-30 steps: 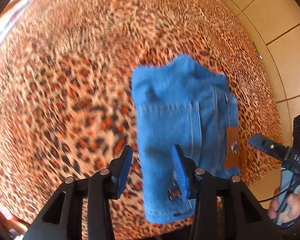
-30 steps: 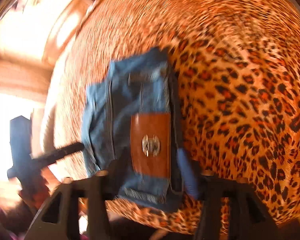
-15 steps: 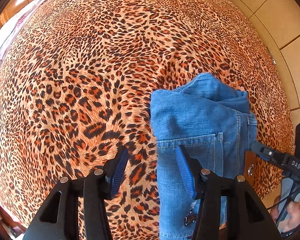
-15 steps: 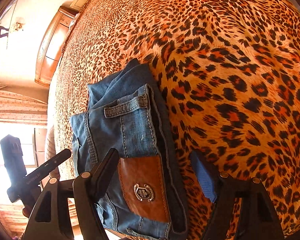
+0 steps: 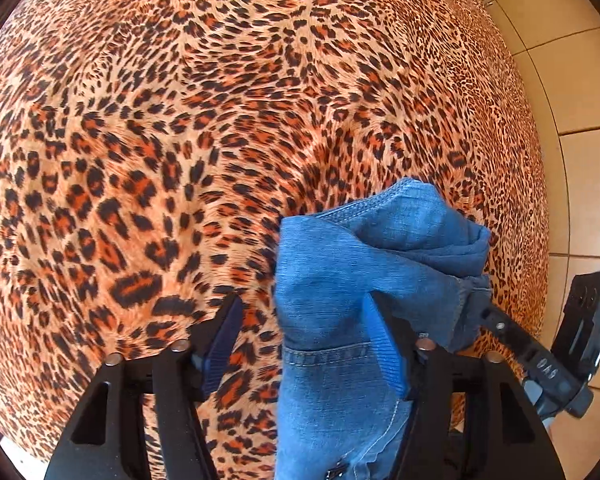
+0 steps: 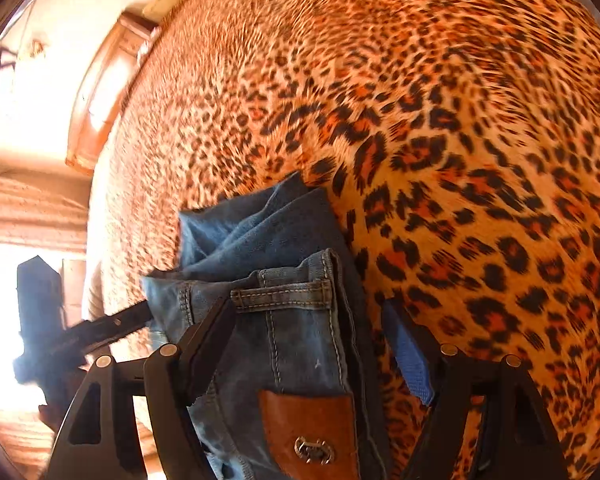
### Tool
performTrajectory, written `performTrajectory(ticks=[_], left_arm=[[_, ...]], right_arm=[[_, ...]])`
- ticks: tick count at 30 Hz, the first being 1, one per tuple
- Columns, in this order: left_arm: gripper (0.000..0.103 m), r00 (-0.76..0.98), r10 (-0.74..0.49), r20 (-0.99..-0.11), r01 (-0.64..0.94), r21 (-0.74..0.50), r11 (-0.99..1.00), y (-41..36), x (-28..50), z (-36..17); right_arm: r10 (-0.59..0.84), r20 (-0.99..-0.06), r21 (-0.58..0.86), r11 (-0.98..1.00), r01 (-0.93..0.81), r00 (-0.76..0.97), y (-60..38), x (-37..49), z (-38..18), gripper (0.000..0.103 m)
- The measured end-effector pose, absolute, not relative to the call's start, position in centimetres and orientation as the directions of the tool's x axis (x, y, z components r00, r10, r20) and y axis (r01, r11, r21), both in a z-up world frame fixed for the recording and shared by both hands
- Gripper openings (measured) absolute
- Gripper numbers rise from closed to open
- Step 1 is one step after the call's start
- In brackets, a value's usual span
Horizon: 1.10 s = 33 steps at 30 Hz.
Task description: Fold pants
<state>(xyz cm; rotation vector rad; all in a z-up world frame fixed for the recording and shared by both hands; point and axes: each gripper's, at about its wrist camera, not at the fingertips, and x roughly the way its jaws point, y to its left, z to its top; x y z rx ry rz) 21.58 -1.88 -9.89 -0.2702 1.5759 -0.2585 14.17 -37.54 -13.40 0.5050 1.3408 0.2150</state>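
Blue denim pants (image 5: 364,280) lie folded into a compact bundle on the leopard-print bed cover (image 5: 180,120). My left gripper (image 5: 304,344) is open just above the bundle's left edge, its right finger over the denim. In the right wrist view the pants (image 6: 284,312) show a belt loop and a brown leather patch (image 6: 308,432). My right gripper (image 6: 312,344) is open and straddles the waistband, holding nothing. The other gripper shows at the edge of each view (image 5: 540,360) (image 6: 60,332).
The bed cover (image 6: 460,120) spreads wide beyond the pants. Tan tiled floor (image 5: 580,80) lies past the bed's right edge. A wooden headboard (image 6: 100,92) and curtains (image 6: 28,208) stand at the far side.
Both grippers have moved forward and lower over the bundle, which now fills more of the lower frames. The jaws stayed open.
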Motion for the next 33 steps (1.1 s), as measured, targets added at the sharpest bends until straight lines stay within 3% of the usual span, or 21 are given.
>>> performTrajectory(ticks=[1, 2, 4, 8, 13, 14, 15, 16, 18, 21, 23, 24, 25, 26, 28, 31, 33], left_arm=[[0.033, -0.03, -0.358, -0.933, -0.006, -0.358, 0.934, -2.1, 21.8, -9.8], [0.032, -0.017, -0.341, -0.94, -0.008, -0.341, 0.94, -2.2, 21.9, -9.3], [0.03, 0.004, -0.345, -0.939, -0.016, -0.345, 0.939, -2.1, 21.9, -8.7], [0.029, 0.012, -0.368, -0.93, -0.064, -0.368, 0.927, -1.2, 21.6, -9.3], [0.032, 0.022, -0.375, -0.927, -0.044, -0.376, 0.926, 0.1, 20.7, -8.9], [0.038, 0.038, -0.377, -0.926, -0.029, -0.378, 0.925, 0.1, 20.5, -8.0], [0.044, 0.054, -0.376, -0.925, -0.013, -0.377, 0.926, 0.0, 20.5, -7.7], [0.057, 0.064, -0.369, -0.927, 0.004, -0.37, 0.929, -0.3, 20.7, -7.5], [0.067, 0.078, -0.36, -0.93, 0.03, -0.358, 0.933, -1.0, 21.1, -7.6], [0.066, 0.022, -0.338, -0.941, 0.036, -0.338, 0.941, -2.7, 21.6, -9.2], [0.06, 0.003, -0.34, -0.94, 0.016, -0.34, 0.94, -3.2, 22.0, -9.8], [0.057, -0.001, -0.334, -0.943, 0.003, -0.334, 0.943, -3.4, 22.2, -9.8], [0.05, -0.005, -0.338, -0.941, -0.011, -0.338, 0.941, -3.5, 22.2, -9.6], [0.047, 0.001, -0.347, -0.938, -0.024, -0.347, 0.938, -3.4, 22.1, -9.1], [0.046, 0.033, -0.356, -0.934, -0.038, -0.357, 0.933, -3.3, 21.8, -8.2], [0.029, 0.02, -0.271, -0.962, -0.051, -0.271, 0.961, -3.9, 22.8, -9.9], [0.033, 0.006, -0.245, -0.969, -0.058, -0.245, 0.968, -4.0, 23.2, -10.9]], right_arm=[[0.4, -0.889, 0.429, 0.898, 0.099, 0.221, -36.7, 14.5, -13.0, 0.049], [0.364, -0.905, 0.385, 0.921, 0.057, 0.221, -35.8, 14.6, -12.2, 0.046], [0.312, -0.92, 0.321, 0.947, -0.001, 0.239, -34.8, 14.6, -10.8, 0.021], [0.33, -0.905, 0.338, 0.941, -0.016, 0.269, -35.4, 14.4, -9.5, 0.016], [0.422, -0.874, 0.448, 0.892, 0.065, 0.241, -37.3, 14.1, -10.8, 0.022], [0.472, -0.847, 0.501, 0.863, 0.067, 0.245, -37.4, 13.7, -10.9, 0.024], [0.502, -0.826, 0.532, 0.844, 0.063, 0.258, -37.3, 13.1, -10.8, 0.037], [0.52, -0.813, 0.549, 0.835, 0.047, 0.263, -37.2, 13.0, -10.7, 0.05], [0.536, -0.797, 0.56, 0.828, 0.009, 0.277, -36.7, 13.4, -10.5, 0.051], [0.565, -0.775, 0.588, 0.809, -0.003, 0.282, -36.1, 14.3, -11.0, 0.057], [0.502, -0.825, 0.519, 0.855, -0.001, 0.259, -35.4, 15.0, -12.2, 0.057], [0.436, -0.872, 0.445, 0.896, -0.012, 0.225, -34.8, 15.4, -13.1, 0.053], [0.379, -0.903, 0.381, 0.924, -0.031, 0.202, -34.2, 15.8, -13.5, 0.025], [0.35, -0.914, 0.347, 0.937, -0.048, 0.206, -33.9, 16.0, -13.1, 0.012], [0.41, -0.868, 0.412, 0.91, -0.056, 0.281, -34.4, 15.8, -10.6, 0.006], [0.377, -0.873, 0.384, 0.922, -0.039, 0.311, -35.6, 16.5, -10.1, 0.006], [0.326, -0.917, 0.334, 0.943, -0.005, 0.229, -35.8, 17.5, -13.0, 0.006]])
